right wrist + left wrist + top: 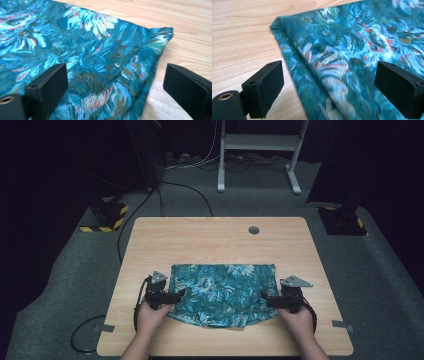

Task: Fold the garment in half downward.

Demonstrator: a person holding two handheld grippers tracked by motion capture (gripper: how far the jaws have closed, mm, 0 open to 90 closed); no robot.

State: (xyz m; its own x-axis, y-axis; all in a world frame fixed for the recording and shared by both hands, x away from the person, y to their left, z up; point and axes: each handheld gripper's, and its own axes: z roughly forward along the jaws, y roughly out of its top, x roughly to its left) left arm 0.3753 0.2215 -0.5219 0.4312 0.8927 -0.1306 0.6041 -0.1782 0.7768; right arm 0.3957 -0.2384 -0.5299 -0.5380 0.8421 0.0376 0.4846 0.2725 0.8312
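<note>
A teal cloth with a floral print [222, 292] lies folded flat on the wooden table [215, 237], near its front edge. My left gripper [181, 294] sits at the cloth's left side, open, its jaws wide apart over the folded edge [332, 75] without pressing it. At the cloth's right side my right gripper [264, 297] is open too, the cloth's right edge and corner [160, 37] lying loose between and beyond its jaws. Both grippers point inward toward each other.
A round cable hole [254, 229] is in the table's far middle. Grey tape strips [341, 324] mark the front corners. Beyond the table stand a white frame [260, 150] and yellow-black striped bases [105, 217] on grey carpet, with cables running between.
</note>
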